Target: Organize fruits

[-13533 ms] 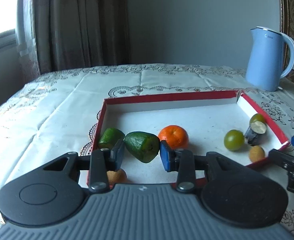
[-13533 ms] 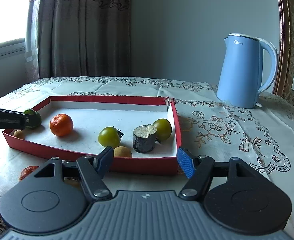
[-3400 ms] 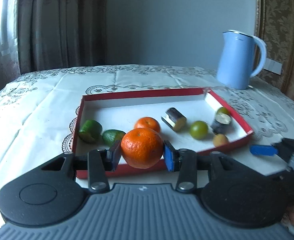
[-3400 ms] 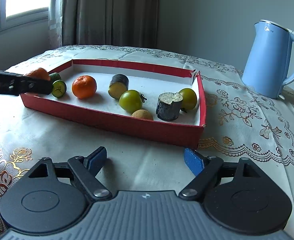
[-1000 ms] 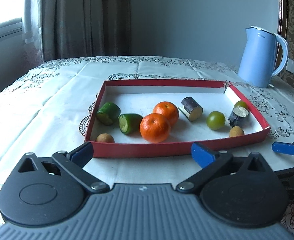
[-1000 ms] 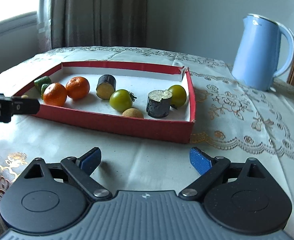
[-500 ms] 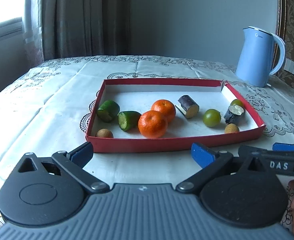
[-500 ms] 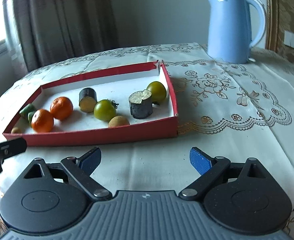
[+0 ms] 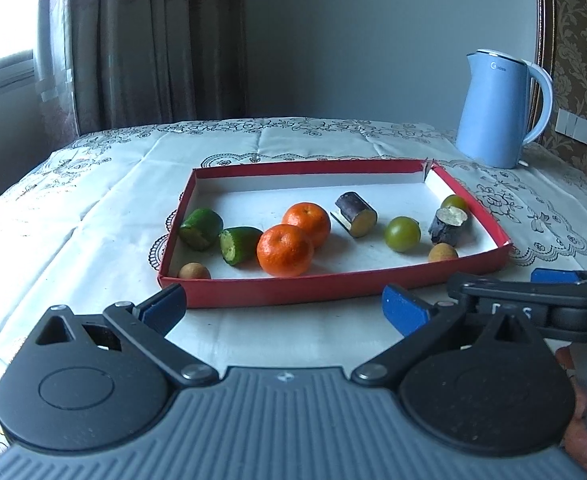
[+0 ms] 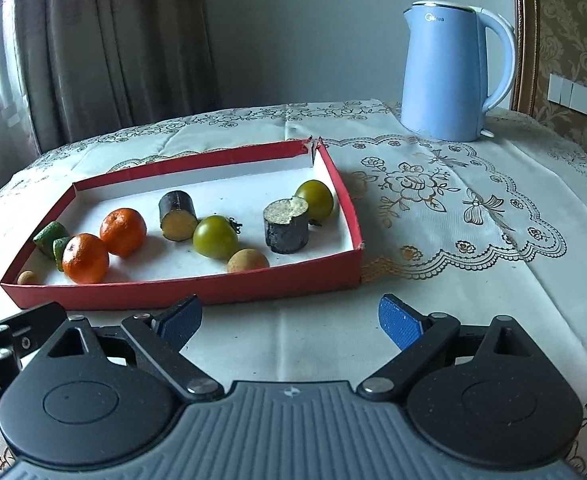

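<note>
My second orange point(image 9: 285, 249) now sits in the red tray point(image 9: 333, 284); left tongs point(image 9: 281, 306) and right tongs point(image 10: 289, 324) gape wide, empty, pulled back near me; sorting looks finished.

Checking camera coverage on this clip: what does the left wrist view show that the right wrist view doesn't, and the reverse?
Only the left wrist view shows the right gripper with a hand beneath it, and a bright window.

Only the right wrist view shows the open tablecloth right of the tray.

Both show the red tray holding two oranges, the blue kettle, and open, empty fingers.
</note>
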### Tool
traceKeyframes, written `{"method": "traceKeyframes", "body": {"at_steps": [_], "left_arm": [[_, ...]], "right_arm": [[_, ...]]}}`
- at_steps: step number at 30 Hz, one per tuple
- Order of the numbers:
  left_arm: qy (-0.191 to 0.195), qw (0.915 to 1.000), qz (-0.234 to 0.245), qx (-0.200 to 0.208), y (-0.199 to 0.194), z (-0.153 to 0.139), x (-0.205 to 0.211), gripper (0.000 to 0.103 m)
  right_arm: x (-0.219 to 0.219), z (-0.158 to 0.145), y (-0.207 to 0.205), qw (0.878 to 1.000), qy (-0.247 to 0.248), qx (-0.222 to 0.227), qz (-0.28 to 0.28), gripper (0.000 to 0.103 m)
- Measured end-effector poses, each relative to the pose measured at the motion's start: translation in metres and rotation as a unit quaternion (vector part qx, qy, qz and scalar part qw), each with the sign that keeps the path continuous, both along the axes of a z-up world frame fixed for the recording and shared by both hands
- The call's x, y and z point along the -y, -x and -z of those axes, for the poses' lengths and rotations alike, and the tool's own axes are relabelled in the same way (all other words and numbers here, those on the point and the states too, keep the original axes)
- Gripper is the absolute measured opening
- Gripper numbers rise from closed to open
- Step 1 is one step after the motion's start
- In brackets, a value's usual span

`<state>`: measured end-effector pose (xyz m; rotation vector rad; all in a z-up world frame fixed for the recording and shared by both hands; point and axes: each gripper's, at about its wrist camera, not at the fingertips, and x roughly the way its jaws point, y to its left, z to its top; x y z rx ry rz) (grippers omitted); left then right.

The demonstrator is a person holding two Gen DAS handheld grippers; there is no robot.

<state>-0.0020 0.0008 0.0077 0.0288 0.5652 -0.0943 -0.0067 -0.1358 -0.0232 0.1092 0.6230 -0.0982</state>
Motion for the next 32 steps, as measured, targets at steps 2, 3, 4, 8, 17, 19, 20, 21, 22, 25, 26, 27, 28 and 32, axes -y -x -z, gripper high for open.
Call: {"method": "traceKeyframes", "body": {"at_steps": [2,3,4,8,17,19,20,21,22,25,26,27,28,32], "left_arm": [[-0.007,1.0,0.003,0.005,0.002,-0.001,0.002,0.103],[-0.008,0.9999,0.004,0.006,0.003,-0.001,0.003,0.103],[-0.007,0.9999,0.006,0.008,0.004,-0.002,0.004,0.103],[-0.005,0.9999,0.007,0.009,0.005,-0.003,0.004,0.103],[-0.007,0.9997,0.009,0.02,0.01,-0.006,0.005,0.103],[-0.009,0.9997,0.008,0.021,0.01,-0.006,0.005,0.103],[-0.008,0.9997,0.008,0.021,0.01,-0.006,0.005,0.103],[-0.008,0.9997,0.008,0.02,0.01,-0.006,0.005,0.103],[-0.009,0.9997,0.007,0.02,0.01,-0.005,0.005,0.103],[-0.011,0.9997,-0.001,0.023,0.01,-0.004,0.003,0.103],[-0.012,0.9997,-0.001,0.023,0.009,-0.004,0.003,0.103],[-0.012,0.9997,-0.001,0.023,0.009,-0.004,0.002,0.103],[-0.013,0.9996,-0.003,0.023,0.009,-0.004,0.002,0.103],[-0.022,0.9992,-0.011,0.031,0.011,-0.003,0.002,0.103]], "right_arm": [[-0.002,0.0,0.0,1.0,0.003,0.002,0.001,0.096],[-0.003,0.0,0.001,1.0,0.005,0.003,0.002,0.096],[-0.004,-0.001,0.001,1.0,0.008,0.005,0.003,0.096],[-0.008,-0.001,0.003,1.0,0.015,0.012,0.004,0.096],[-0.013,-0.003,0.006,0.999,0.022,0.022,0.012,0.096],[-0.013,-0.003,0.006,0.999,0.021,0.02,0.012,0.096],[-0.013,-0.002,0.006,0.999,0.022,0.021,0.013,0.096],[-0.014,-0.002,0.006,0.999,0.024,0.023,0.015,0.096],[-0.014,-0.002,0.007,0.999,0.029,0.025,0.018,0.096],[-0.017,-0.001,0.008,0.998,0.044,0.029,0.022,0.096],[-0.017,-0.001,0.008,0.998,0.044,0.029,0.021,0.096],[-0.017,-0.001,0.008,0.999,0.041,0.029,0.021,0.096],[-0.017,-0.001,0.008,0.999,0.039,0.029,0.021,0.096],[-0.018,0.0,0.011,0.998,0.042,0.031,0.02,0.096]]}}
